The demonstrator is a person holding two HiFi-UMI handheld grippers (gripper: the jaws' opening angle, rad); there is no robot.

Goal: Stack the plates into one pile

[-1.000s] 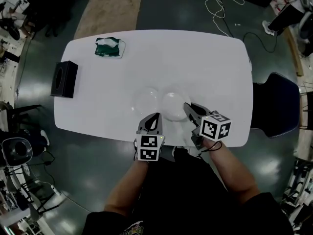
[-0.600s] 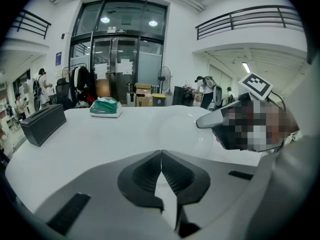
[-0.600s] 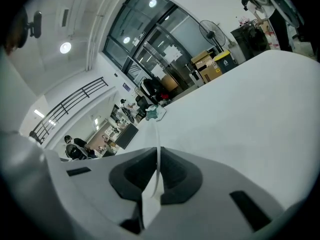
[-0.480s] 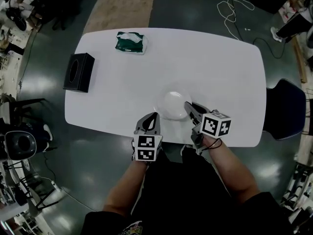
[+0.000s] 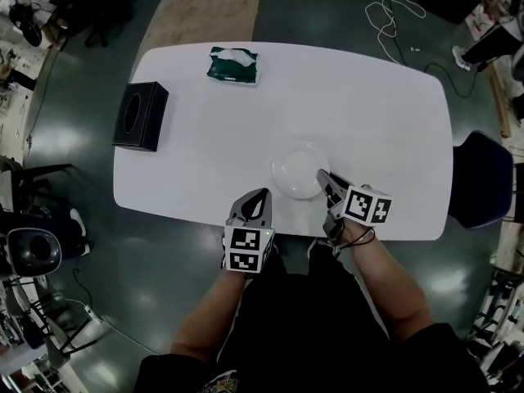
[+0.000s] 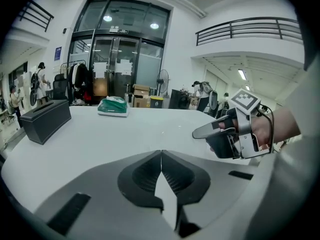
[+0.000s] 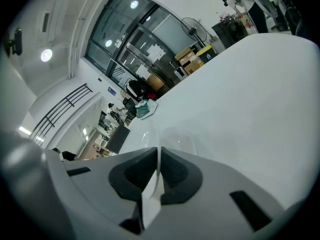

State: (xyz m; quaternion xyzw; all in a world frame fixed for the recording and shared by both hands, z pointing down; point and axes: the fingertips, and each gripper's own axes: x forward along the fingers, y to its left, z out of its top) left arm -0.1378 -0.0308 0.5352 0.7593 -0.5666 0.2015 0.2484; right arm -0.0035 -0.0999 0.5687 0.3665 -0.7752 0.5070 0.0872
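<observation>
Clear round plates (image 5: 296, 170) (image 7: 175, 136) sit in one pile close to the near edge of the white oval table (image 5: 368, 105). Right gripper (image 5: 322, 173) (image 7: 159, 149): jaws nearly together on the pile's near rim. Left gripper (image 5: 260, 193) (image 6: 161, 151): jaws closed, nothing between them, at the same edge just left of the pile, apart from it. Tabletop beyond is bare up to a black tissue box (image 5: 141, 116) and green packet (image 5: 233, 64), well apart at the far left. Dark blue chair (image 5: 483, 178) stands off the right end; tan mat (image 5: 205, 11) and white cable (image 5: 393, 15) lie on the grey floor beyond
</observation>
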